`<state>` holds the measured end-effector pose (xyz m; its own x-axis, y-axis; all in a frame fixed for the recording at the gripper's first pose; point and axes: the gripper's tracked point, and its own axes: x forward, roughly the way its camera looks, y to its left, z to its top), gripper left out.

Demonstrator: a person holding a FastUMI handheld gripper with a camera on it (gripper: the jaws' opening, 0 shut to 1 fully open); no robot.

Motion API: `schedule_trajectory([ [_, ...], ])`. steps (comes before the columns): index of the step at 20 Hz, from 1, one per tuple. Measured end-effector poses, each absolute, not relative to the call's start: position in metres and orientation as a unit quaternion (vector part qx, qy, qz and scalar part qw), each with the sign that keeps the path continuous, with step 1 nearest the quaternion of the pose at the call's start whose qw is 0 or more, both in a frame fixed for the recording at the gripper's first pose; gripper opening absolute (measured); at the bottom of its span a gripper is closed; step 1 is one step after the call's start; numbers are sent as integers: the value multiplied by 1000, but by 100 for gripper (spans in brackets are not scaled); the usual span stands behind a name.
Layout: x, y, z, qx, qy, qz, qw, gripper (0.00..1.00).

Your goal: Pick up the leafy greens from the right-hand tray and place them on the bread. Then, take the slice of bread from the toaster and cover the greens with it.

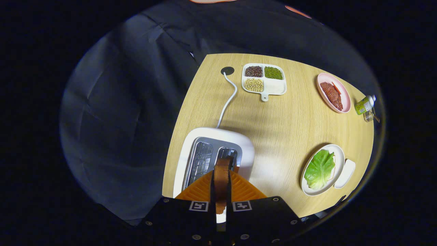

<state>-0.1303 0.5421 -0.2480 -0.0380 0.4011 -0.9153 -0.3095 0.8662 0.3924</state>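
Note:
My gripper (221, 177) is shut on a slice of toasted bread (221, 174), held edge-on between the two fingers just above the right slot of the white toaster (245, 143). The slice hangs over the slot it came from; the left slot (201, 162) shows bare metal grid. To the right, a white plate (336, 152) holds a leafy green (319, 169) lying on top of a slice of bread, whose edge peeks out at the leaf's right side.
A small white dish (345, 173) lies against the plate's right side. Beyond the toaster, its white cord (228, 100) runs to a hole in the wooden table (280, 119). A divided dish of beans (263, 79), a pink plate of meat (344, 99) and a small bottle (364, 104) stand farther off.

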Motion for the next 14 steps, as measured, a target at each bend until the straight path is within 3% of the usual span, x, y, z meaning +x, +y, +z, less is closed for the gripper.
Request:
schedule_trajectory([
  [14,-88,461,-193,231,626,272,693,11],
])
